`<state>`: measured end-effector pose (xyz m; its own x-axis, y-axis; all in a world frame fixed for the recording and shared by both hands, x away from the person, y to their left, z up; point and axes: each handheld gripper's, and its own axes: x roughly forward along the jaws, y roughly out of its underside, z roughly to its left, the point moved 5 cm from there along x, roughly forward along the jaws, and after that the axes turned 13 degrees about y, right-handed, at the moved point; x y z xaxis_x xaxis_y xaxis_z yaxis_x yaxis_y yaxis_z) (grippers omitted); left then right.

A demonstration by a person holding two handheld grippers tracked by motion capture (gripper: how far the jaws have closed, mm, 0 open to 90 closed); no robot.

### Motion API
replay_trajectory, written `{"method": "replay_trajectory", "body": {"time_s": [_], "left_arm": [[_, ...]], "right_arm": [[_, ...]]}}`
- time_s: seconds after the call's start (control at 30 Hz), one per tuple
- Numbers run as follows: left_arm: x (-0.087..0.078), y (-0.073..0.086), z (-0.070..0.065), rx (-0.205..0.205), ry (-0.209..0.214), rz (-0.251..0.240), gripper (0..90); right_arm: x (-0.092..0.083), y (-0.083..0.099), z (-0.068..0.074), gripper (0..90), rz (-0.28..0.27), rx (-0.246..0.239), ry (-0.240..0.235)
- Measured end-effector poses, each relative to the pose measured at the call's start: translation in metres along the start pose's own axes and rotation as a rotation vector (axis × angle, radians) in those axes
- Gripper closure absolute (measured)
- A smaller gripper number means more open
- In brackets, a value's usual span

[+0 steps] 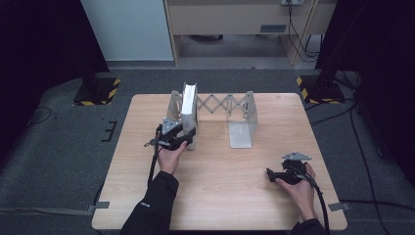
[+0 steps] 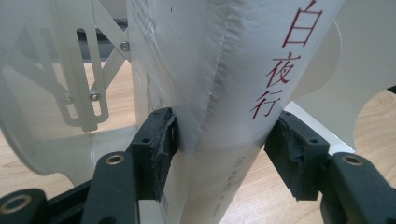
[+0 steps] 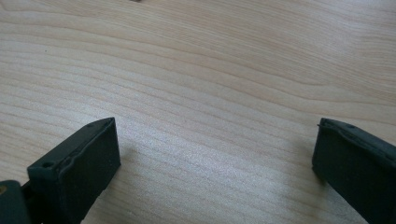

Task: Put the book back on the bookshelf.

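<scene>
A white book (image 1: 188,110) stands upright at the left end of a white expanding book rack (image 1: 222,104) on the wooden table (image 1: 220,196). My left gripper (image 1: 190,136) is shut on the book's lower spine. In the left gripper view the book (image 2: 219,84) shows red characters on its spine, and the left gripper (image 2: 222,144) presses a black pad (image 2: 156,149) against each side of it. Over bare wood at the right front of the table, my right gripper (image 1: 270,175) is open. Nothing lies between the jaws of the right gripper (image 3: 215,149) in its own view.
The rack's right end plate (image 1: 242,129) stands apart from the book, with an unfilled gap between them. Black stands with yellow-striped bases (image 1: 98,90) sit on the floor beyond the table's far corners. Cables (image 1: 352,122) run along the floor at the right.
</scene>
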<state>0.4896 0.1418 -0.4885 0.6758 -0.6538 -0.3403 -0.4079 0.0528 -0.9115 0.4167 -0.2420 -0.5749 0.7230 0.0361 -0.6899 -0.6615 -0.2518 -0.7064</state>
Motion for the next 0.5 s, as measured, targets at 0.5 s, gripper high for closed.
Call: {"method": "replay_trajectory", "body": {"time_s": [0.5], "left_arm": [[-0.043, 0.018, -0.014, 0.000, 0.053, 0.065, 30.0]], "right_arm": [[0.000, 0.000, 0.000, 1.3, 0.000, 0.001, 0.000]]}}
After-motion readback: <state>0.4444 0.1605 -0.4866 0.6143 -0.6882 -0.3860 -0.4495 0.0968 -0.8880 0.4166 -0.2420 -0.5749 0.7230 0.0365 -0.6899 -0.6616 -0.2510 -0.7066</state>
